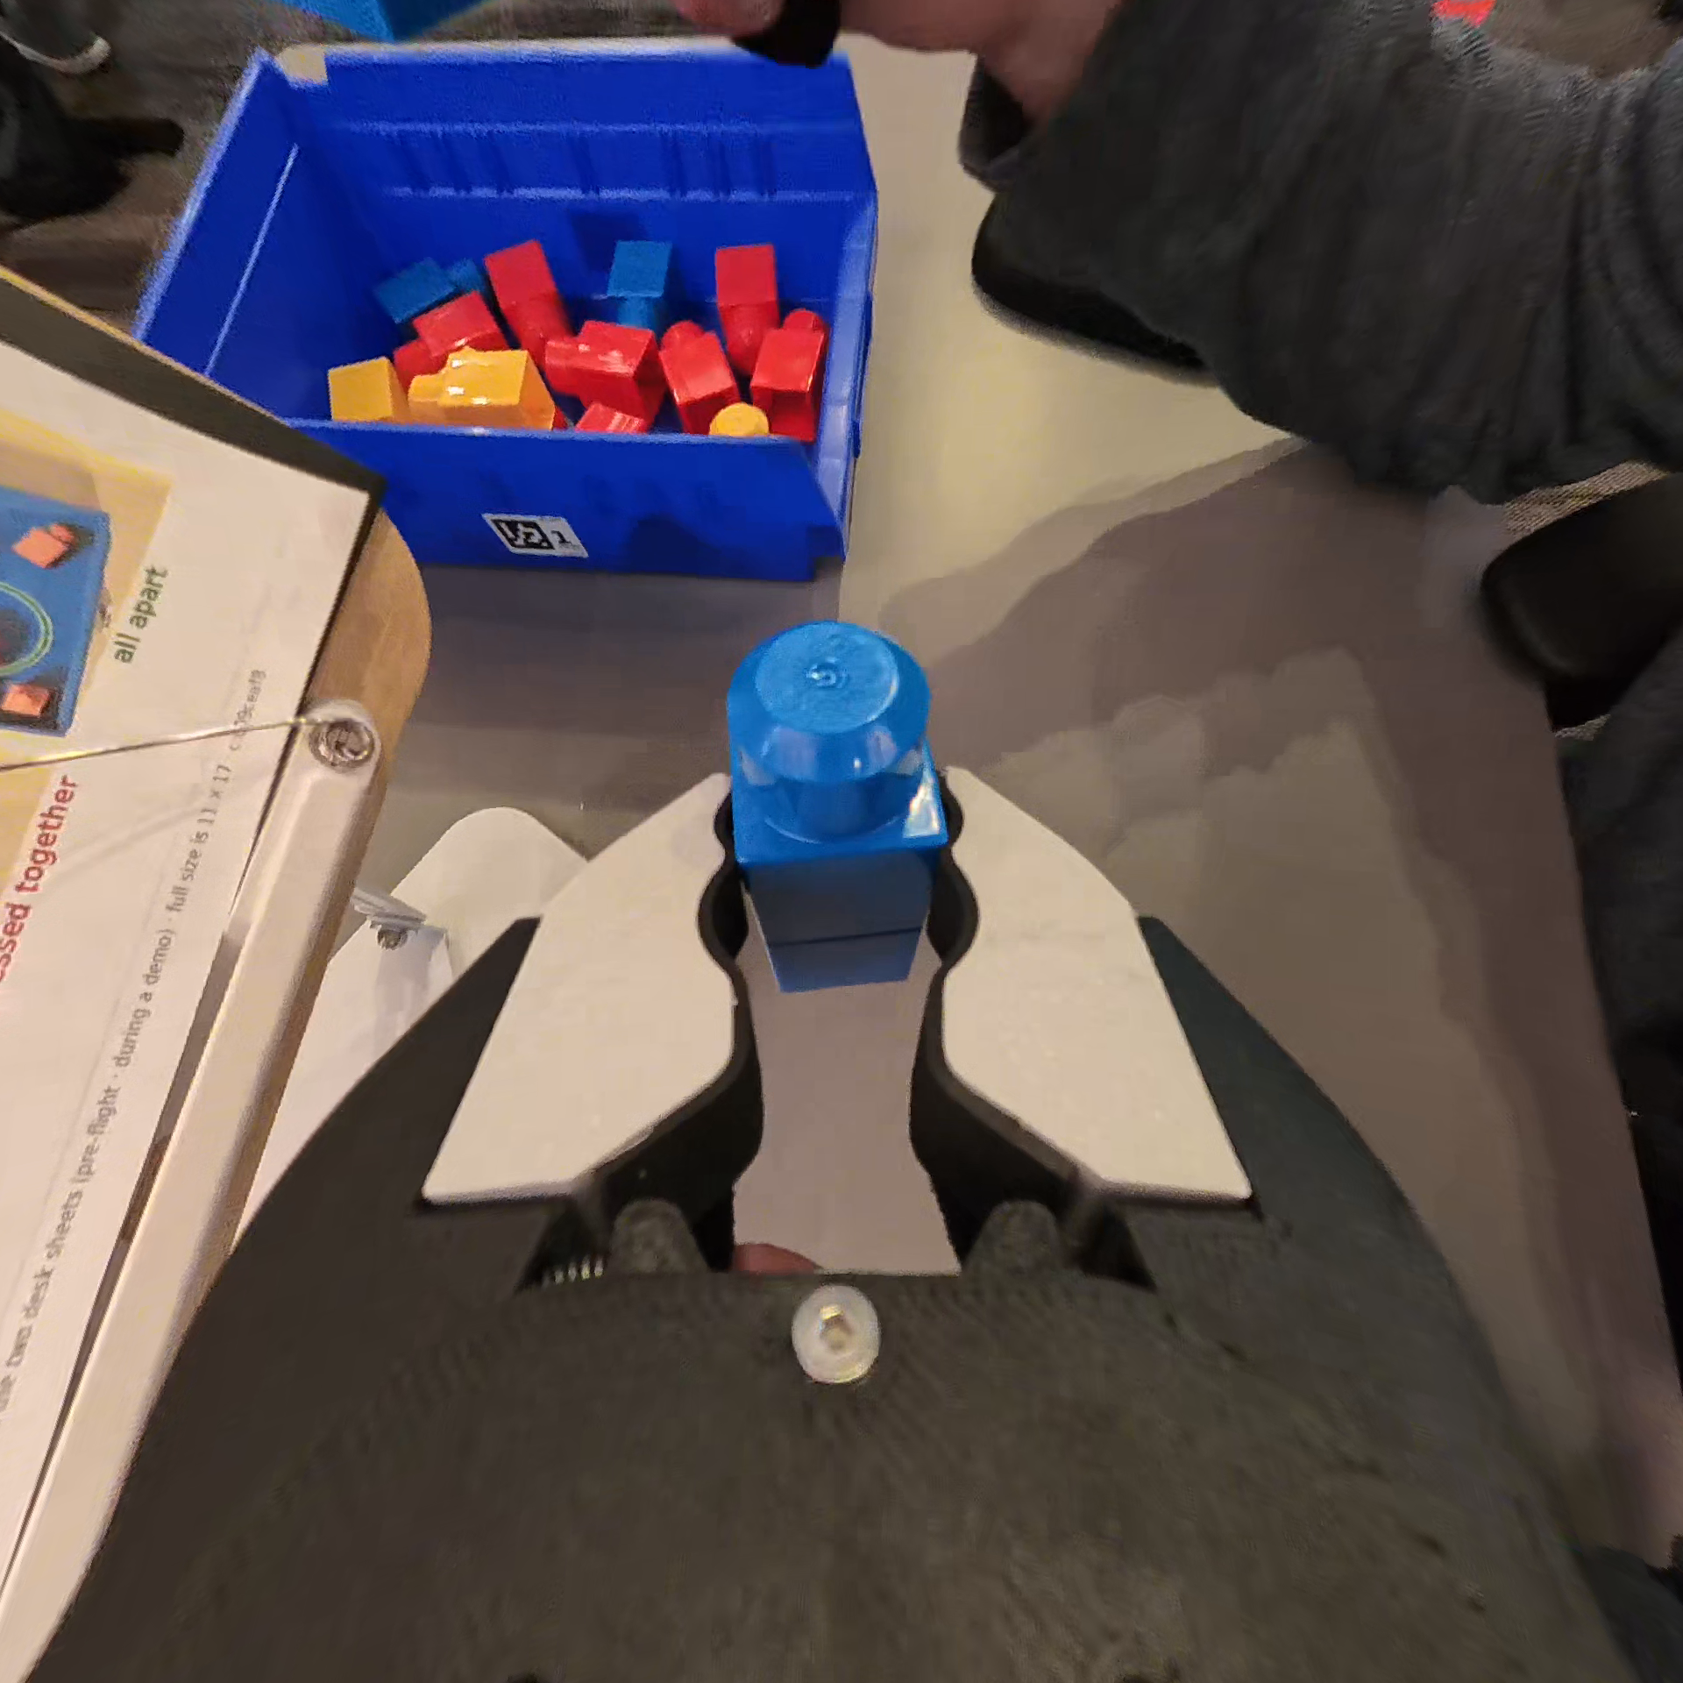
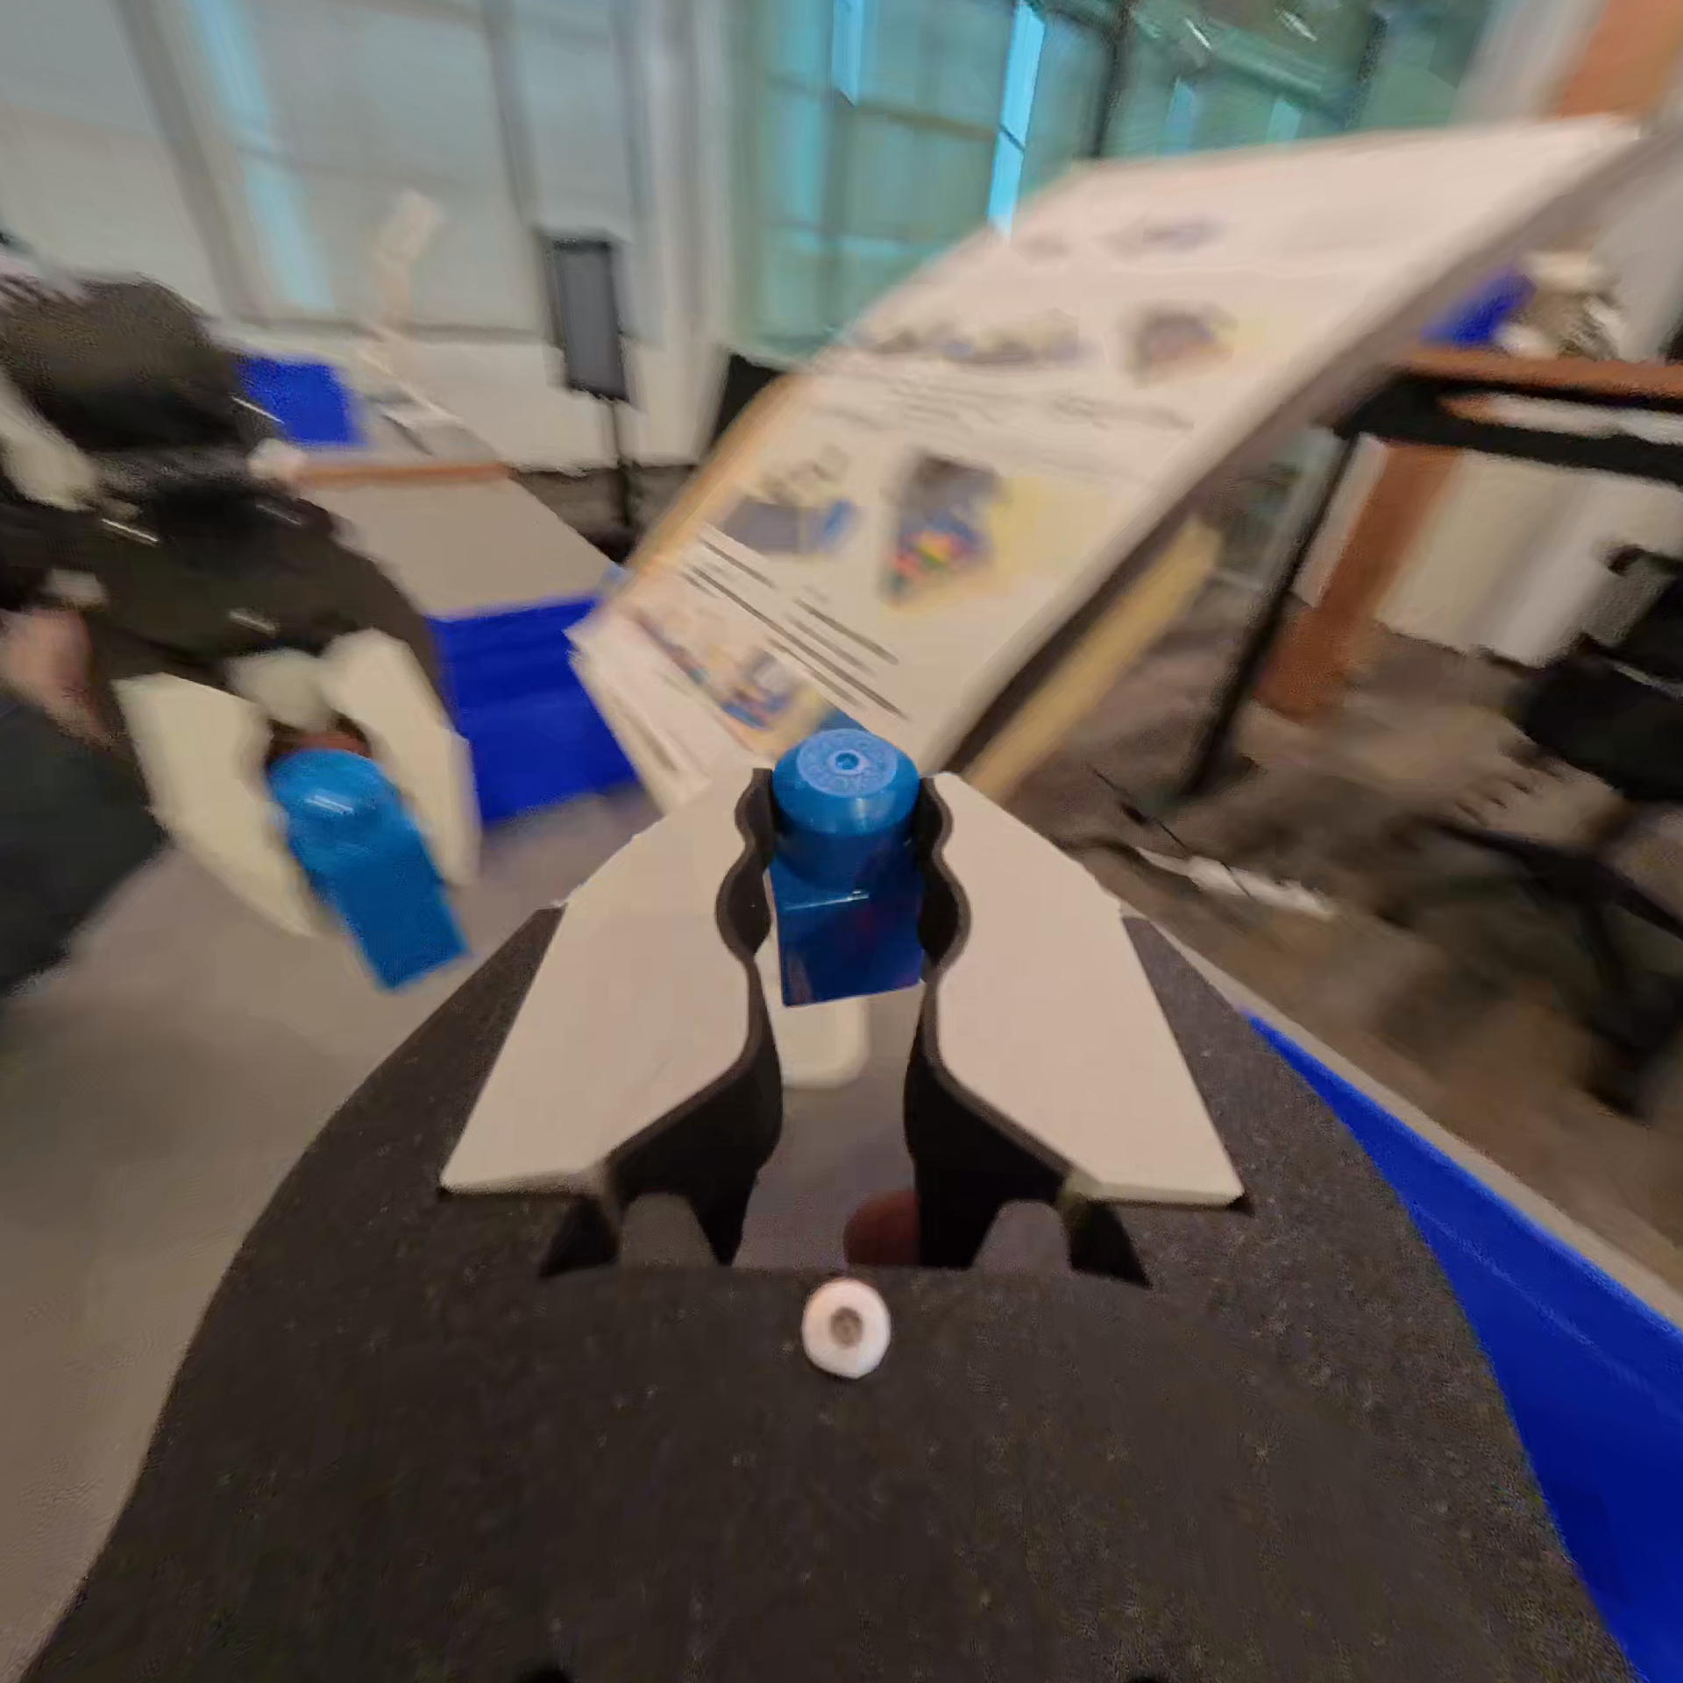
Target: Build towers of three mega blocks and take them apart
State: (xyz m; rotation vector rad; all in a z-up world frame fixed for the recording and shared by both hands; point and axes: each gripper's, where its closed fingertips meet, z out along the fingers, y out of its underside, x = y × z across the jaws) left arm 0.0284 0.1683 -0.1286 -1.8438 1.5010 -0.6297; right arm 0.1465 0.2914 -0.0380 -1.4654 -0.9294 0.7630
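Blue block (image 1: 833, 820), blue bin (image 1: 637, 510) beyond, poster (image 1: 137, 729) left

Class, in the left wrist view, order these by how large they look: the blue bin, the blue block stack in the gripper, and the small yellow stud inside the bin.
1. Blue bin
2. Blue block stack, though nearness to the camera enlarges it
3. Yellow stud

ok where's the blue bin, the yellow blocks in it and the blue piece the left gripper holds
blue bin (image 1: 637, 496), left wrist view, on its front wall
yellow blocks (image 1: 483, 392), left wrist view, on the largest one's top
blue piece (image 1: 829, 692), left wrist view, on its round stud
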